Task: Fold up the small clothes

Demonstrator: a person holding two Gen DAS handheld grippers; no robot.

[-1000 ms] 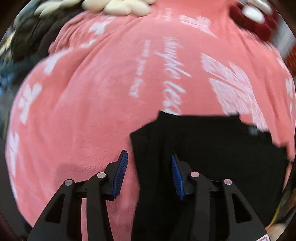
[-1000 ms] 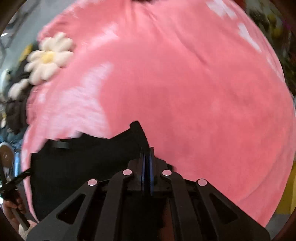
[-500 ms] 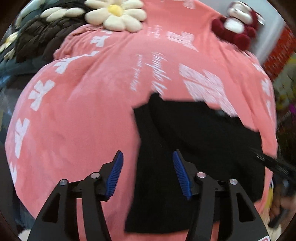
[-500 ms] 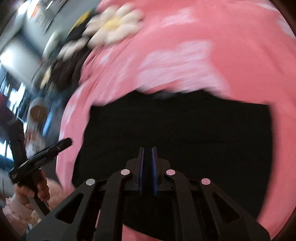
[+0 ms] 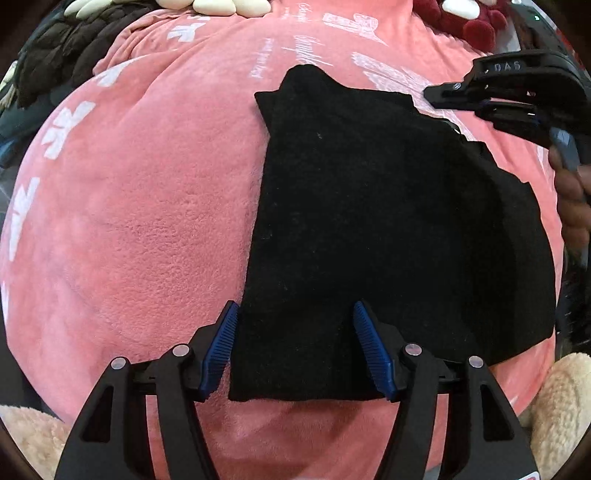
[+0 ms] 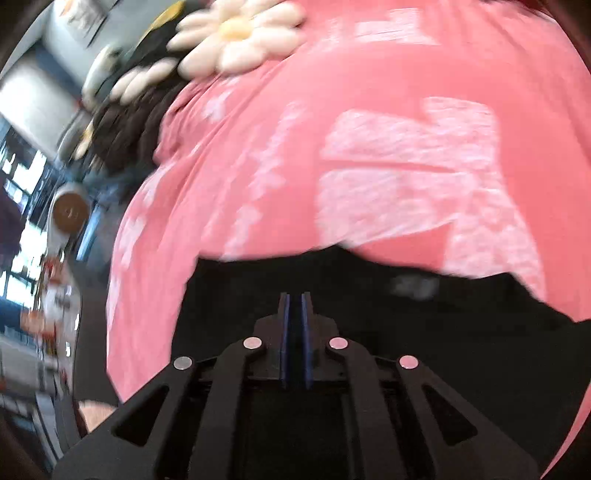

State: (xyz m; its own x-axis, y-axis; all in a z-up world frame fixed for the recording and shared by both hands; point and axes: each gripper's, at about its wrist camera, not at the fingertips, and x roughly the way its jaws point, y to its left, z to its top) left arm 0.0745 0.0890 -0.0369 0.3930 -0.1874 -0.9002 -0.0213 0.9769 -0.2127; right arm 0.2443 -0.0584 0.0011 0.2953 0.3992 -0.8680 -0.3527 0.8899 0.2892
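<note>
A black garment (image 5: pixel 369 229) lies folded and flat on a pink fleece blanket (image 5: pixel 140 221). My left gripper (image 5: pixel 295 347) is open and empty, its blue pads either side of the garment's near left corner, just above the cloth. My right gripper (image 6: pixel 294 306) is shut with nothing visible between its pads, hovering over the black garment (image 6: pixel 369 314) in its own blurred view. It also shows in the left wrist view (image 5: pixel 436 96) at the garment's far right edge, held by a hand.
A daisy-shaped cushion (image 6: pixel 240 37) and dark knitted cushions (image 5: pixel 66 51) lie at the blanket's far left. A red and white plush toy (image 5: pixel 465 18) sits at the far right. Beige fluffy fabric (image 5: pixel 554 398) borders the near edge.
My right gripper let go of the garment and swung back over its far side. My left gripper moved lower and closer to the garment's near left corner. The garment now lies flat.
</note>
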